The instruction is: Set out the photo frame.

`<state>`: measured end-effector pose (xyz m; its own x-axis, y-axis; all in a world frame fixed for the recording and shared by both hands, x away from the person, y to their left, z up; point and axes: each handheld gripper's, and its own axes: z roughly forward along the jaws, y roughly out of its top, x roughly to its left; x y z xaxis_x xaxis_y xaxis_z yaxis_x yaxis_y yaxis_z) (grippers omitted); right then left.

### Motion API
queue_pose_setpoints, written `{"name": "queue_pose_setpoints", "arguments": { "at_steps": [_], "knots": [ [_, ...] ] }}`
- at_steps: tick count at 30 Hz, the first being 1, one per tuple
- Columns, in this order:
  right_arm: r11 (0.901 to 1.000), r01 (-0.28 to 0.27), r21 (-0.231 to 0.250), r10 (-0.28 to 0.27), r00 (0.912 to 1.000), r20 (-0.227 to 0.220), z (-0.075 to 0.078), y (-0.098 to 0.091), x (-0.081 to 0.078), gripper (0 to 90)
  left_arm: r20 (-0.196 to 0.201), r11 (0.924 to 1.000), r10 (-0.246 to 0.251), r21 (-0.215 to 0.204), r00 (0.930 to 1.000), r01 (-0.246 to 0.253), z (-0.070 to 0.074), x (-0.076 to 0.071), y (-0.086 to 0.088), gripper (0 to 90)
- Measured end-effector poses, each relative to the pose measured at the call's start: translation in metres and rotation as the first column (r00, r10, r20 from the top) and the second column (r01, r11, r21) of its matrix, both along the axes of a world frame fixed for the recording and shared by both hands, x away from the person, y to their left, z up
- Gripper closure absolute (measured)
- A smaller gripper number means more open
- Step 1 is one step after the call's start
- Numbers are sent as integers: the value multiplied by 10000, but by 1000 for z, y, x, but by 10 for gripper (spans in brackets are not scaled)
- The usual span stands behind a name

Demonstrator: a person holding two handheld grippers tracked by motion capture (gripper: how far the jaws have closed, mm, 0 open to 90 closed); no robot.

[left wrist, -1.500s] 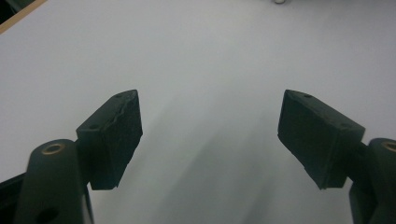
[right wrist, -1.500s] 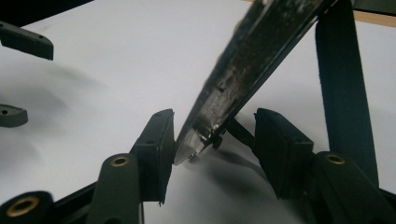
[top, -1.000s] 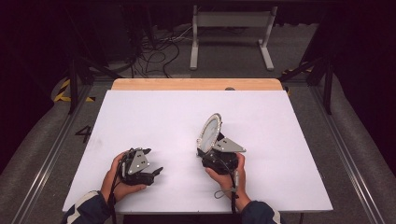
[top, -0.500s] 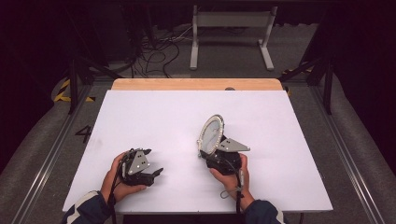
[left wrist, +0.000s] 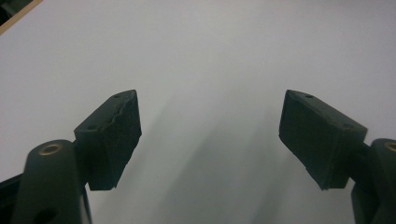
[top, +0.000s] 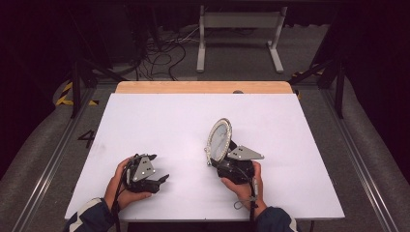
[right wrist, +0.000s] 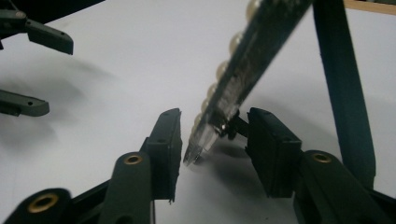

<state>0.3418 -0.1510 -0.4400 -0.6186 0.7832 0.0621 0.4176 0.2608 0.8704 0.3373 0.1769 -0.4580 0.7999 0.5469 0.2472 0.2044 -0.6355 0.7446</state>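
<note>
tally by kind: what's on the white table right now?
Oval pearl-rimmed mirror: 1
Handheld grippers: 2, the left gripper and the right gripper
Total: 3

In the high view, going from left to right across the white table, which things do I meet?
Left hand-held gripper → oval mirror with pearl rim → right hand-held gripper's grey plate.

Left hand-held gripper (top: 162, 179) open (right (right wrist: 212, 140) part-open).
</note>
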Motion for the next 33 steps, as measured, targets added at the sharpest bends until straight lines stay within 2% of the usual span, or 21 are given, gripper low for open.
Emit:
{"name": "queue_pose_setpoints", "arguments": {
  "at_steps": [3, 6, 11, 16, 22, 28, 31, 33],
  "knots": [
    [9995, 262, 151, -264, 9996, 79, -1, -1, 2, 486, 2, 10000, 6, 19, 10000, -6, -1, 1, -1, 212],
    [9987, 431, 275, -436, 9989, 163, -2, 0, 4, 484, -12, 10000, -12, 30, 10000, 12, -1, 1, -1, 209],
    [9985, 367, 418, -387, 9981, 489, -3, 4, 6, 557, -68, 9999, -92, 70, 9999, 92, -1, 1, -1, 207],
    [9961, 388, 798, -429, 9978, 500, -5, 5, 6, 589, -43, 9995, -286, 127, 9996, 286, -1, 0, -4, 205],
    [9957, 165, 912, -193, 9994, 302, -6, 0, 9, 626, -79, 9995, -305, -82, 9995, 304, -1, -1, -4, 204],
    [9942, -361, 1016, 346, 9993, 163, -6, -6, 13, 627, -127, 9988, -485, -40, 9987, 485, -2, -2, -5, 204],
    [9942, -565, 914, 556, 9984, 118, -5, -8, 15, 632, -176, 9987, -508, -4, 9986, 508, -2, -2, -6, 202],
    [9903, -755, 1165, 764, 9971, -25, -6, -12, 17, 642, -208, 9983, -566, 108, 9982, 568, -3, -2, -7, 201]
  ]
}}
